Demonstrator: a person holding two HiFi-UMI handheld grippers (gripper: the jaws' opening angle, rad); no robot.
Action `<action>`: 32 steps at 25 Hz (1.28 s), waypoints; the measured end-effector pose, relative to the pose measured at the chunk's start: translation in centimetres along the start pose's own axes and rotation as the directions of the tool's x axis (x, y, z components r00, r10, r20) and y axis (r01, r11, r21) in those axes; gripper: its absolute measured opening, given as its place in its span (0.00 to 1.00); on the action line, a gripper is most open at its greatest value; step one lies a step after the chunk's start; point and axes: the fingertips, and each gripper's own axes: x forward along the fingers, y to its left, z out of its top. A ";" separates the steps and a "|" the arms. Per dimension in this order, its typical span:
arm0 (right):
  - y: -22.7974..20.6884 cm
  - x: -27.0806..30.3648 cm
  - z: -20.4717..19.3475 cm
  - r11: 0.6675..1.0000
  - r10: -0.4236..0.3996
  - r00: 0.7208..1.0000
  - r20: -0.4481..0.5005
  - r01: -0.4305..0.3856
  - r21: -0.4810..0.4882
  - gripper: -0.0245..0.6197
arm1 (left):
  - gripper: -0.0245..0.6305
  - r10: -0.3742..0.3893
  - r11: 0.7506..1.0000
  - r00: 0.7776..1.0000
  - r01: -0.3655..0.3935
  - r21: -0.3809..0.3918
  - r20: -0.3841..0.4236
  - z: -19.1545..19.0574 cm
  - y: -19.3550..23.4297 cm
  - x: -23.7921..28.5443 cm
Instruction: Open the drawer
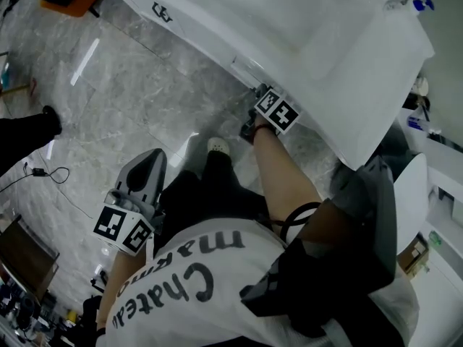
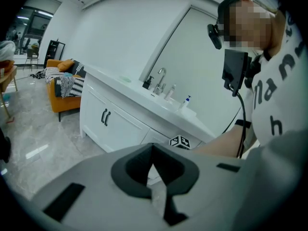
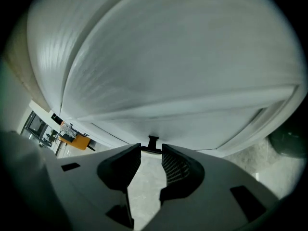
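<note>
A white drawer front (image 3: 183, 81) fills the right gripper view, with a small black handle (image 3: 152, 144) at its lower edge. My right gripper (image 3: 151, 154) points at that handle, jaws apart, and the handle sits just at their tips without being pressed. In the head view the right gripper (image 1: 259, 92) is up against the white vanity (image 1: 289, 20), its marker cube beside it. My left gripper (image 1: 148, 166) hangs back by my left side over the floor, its jaws meeting at the tips (image 2: 153, 150) with nothing held.
The vanity (image 2: 120, 114) runs along the wall with a faucet (image 2: 160, 76) and a soap bottle (image 2: 185, 102) on top. An orange sofa (image 2: 62, 88) stands far left. My shoe (image 1: 218, 145) rests on the marble floor; another person's dark shoe (image 1: 51, 118) is at the left.
</note>
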 end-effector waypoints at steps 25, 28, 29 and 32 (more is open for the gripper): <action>-0.1 -0.3 0.0 0.997 -0.077 0.996 0.054 0.077 -0.002 0.26 | 0.05 -0.232 0.959 0.959 0.254 0.125 -0.164 3.3 4.9 3.2; -0.2 -0.5 0.1 0.997 -0.076 0.995 0.058 0.076 -0.002 0.26 | 0.05 -0.243 0.955 0.954 0.268 0.130 -0.177 3.3 5.2 3.2; -0.2 -0.5 0.1 0.997 -0.075 0.996 0.055 0.075 -0.001 0.25 | 0.05 -0.244 0.955 0.953 0.268 0.127 -0.179 3.2 5.4 3.1; -0.2 -0.7 -0.1 0.997 -0.073 0.996 0.044 0.073 0.000 0.25 | 0.05 -0.247 0.956 0.951 0.270 0.113 -0.187 2.7 5.6 2.9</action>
